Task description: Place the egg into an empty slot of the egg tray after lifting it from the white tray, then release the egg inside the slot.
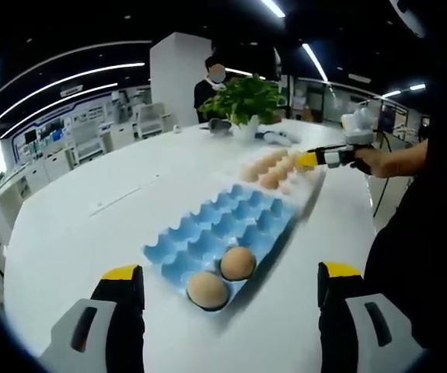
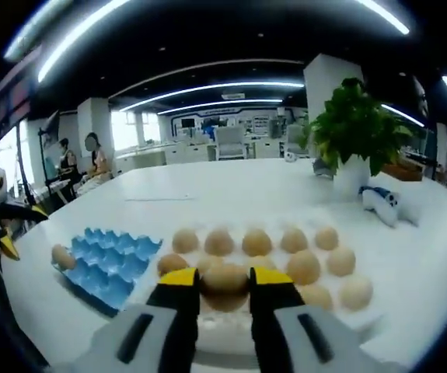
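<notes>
Your right gripper [image 2: 223,280] jaws clamp egg [image 2: 225,277] at white tray [image 2: 231,336]; lift, slotting into blue egg tray [image 1: 231,221], release remain. Left gripper [image 1: 231,291] jaws spread, idle.

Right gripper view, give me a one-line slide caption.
Right gripper closed on an egg among the eggs on the white tray, blue egg tray waiting alongside.

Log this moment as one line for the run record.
phase: grasp | right hand-held gripper: shut on egg at white tray | left hand-held gripper: open, facing blue egg tray | slots filled: two
</notes>
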Available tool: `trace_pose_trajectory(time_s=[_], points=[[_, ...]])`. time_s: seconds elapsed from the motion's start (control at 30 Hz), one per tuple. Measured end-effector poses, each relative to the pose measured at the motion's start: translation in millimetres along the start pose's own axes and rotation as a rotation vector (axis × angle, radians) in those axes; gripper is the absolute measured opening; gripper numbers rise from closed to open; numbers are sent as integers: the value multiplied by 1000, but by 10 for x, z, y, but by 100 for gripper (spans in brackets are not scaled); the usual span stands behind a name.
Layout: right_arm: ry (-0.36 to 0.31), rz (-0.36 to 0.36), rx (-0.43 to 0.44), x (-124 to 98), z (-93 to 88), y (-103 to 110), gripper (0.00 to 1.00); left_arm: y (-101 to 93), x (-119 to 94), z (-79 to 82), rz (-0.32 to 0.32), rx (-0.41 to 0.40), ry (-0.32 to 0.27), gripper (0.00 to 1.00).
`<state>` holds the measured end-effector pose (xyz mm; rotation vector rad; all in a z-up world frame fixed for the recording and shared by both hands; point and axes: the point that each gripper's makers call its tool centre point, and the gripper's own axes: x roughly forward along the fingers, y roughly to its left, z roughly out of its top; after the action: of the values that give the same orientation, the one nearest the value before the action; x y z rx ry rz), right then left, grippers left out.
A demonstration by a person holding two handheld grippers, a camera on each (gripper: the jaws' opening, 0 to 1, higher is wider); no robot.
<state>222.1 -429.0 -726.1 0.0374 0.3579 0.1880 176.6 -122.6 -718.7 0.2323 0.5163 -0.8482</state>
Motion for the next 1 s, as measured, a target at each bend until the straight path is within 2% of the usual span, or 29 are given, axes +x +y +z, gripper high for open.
trace_pose_trajectory(time_s=[0.3,0.67,1.0], points=[[13,131,11,86,-10,444,24,1,-4,-22,0,8,11,94],[34,321,-36,166,-23,1102,24,25,-26,-18,6,4,10,94],[45,442,-66,240,-28,1535,24,17,-24,-32,6,-1,12,94]])
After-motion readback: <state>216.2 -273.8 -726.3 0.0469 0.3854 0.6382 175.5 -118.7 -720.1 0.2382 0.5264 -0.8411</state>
